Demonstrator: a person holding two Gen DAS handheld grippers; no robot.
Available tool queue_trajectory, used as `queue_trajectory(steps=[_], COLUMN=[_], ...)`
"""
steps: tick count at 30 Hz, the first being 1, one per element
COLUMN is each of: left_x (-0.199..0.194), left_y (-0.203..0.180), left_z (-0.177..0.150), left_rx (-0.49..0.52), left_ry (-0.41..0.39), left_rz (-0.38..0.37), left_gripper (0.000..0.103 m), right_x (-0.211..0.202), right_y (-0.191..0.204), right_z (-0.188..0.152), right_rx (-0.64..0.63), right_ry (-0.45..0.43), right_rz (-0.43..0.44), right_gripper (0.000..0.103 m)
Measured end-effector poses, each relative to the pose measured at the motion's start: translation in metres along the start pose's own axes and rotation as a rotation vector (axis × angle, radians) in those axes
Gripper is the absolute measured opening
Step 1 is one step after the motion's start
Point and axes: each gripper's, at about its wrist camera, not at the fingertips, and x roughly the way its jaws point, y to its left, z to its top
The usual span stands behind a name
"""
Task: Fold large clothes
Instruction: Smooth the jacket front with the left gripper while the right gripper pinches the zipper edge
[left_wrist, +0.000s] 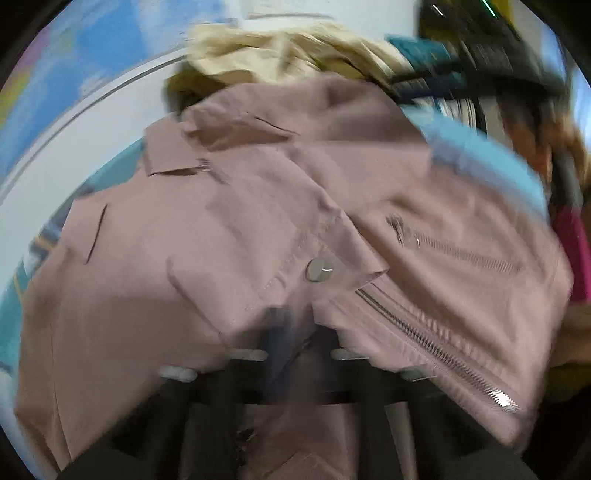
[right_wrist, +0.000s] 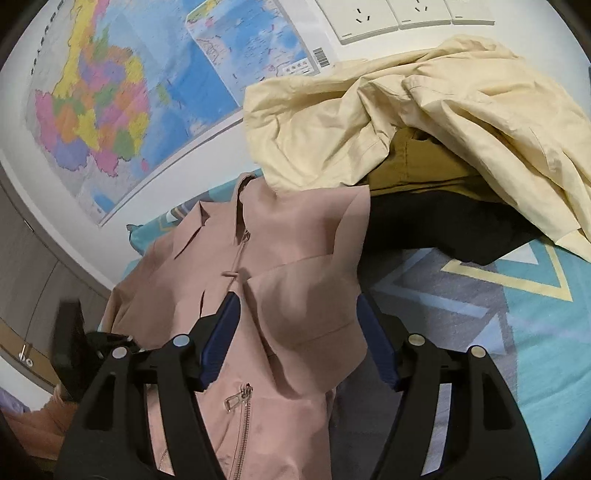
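Note:
A dusty pink jacket (left_wrist: 258, 229) with zippers and a snap button fills the blurred left wrist view. My left gripper (left_wrist: 291, 339) is shut on a fold of its fabric near the front zipper. In the right wrist view the pink jacket (right_wrist: 288, 266) lies on the bed with its collar toward the wall. My right gripper (right_wrist: 295, 339) is open, its blue fingers (right_wrist: 221, 332) standing wide on either side of a raised fold of the jacket, not pinching it.
A cream garment (right_wrist: 424, 110) is heaped over an olive garment (right_wrist: 413, 162) and a black one (right_wrist: 443, 225) at the back right. The bed sheet (right_wrist: 517, 314) is teal with a triangle pattern. Maps (right_wrist: 110, 103) and wall sockets (right_wrist: 365, 18) are on the wall behind.

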Motion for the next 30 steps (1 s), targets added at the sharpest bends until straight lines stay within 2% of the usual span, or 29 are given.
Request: queue_trajectory(steps=[1, 3, 6, 9, 11, 13, 15, 17, 19, 22, 25, 27, 28, 30], left_x=[-0.016, -0.046, -0.097, -0.122, -0.128, -0.128, -0.116, -0.102, -0.093, -0.084, -0.07, -0.063, -0.058, -0.055], left_y=[0.014, 0.037, 0.097, 0.14, 0.167, 0.18, 0.176, 0.163, 0.148, 0.125, 0.112, 0.107, 0.105, 0.104], left_z=[0.001, 0.001, -0.003, -0.016, -0.032, -0.054, -0.066, -0.067, -0.061, -0.047, -0.035, -0.032, -0.03, -0.03], left_rx=[-0.039, -0.084, -0.253, -0.414, -0.505, -0.551, -0.533, -0.487, -0.453, -0.394, -0.371, -0.378, -0.387, -0.4], left_ry=[-0.052, -0.126, -0.224, -0.246, -0.239, -0.238, -0.171, -0.112, -0.095, -0.114, -0.123, -0.118, -0.113, -0.103], left_rz=[0.005, 0.061, 0.111, 0.145, 0.203, 0.183, 0.191, 0.194, 0.144, 0.09, 0.036, 0.02, 0.001, -0.012], left_gripper=[0.003, 0.003, 0.003, 0.002, 0.002, 0.002, 0.002, 0.009, 0.024, 0.036, 0.04, 0.041, 0.041, 0.041], right_x=[0.0, -0.002, -0.004, -0.003, 0.0, 0.003, 0.006, 0.009, 0.008, 0.012, 0.038, 0.066, 0.087, 0.115], right_y=[0.002, 0.008, 0.015, 0.013, 0.007, 0.002, -0.004, -0.006, 0.002, 0.039, 0.075, 0.098, 0.108, 0.118], right_z=[0.0, 0.001, 0.005, 0.008, 0.008, 0.006, 0.004, 0.002, 0.001, 0.001, -0.002, -0.006, -0.007, -0.009], right_rx=[-0.007, -0.036, -0.056, -0.041, -0.009, 0.009, 0.022, 0.022, -0.006, -0.134, -0.244, -0.307, -0.331, -0.332], right_ry=[0.001, -0.013, -0.036, -0.054, -0.052, -0.041, -0.026, -0.011, -0.005, -0.001, 0.096, 0.151, 0.213, 0.266], right_rz=[0.009, 0.023, 0.039, 0.039, 0.044, 0.037, 0.013, 0.005, 0.018, 0.075, 0.15, 0.146, 0.162, 0.153], right_gripper=[0.065, 0.065, 0.065, 0.065, 0.065, 0.065, 0.066, 0.066, 0.066, 0.066, 0.071, 0.071, 0.071, 0.071])
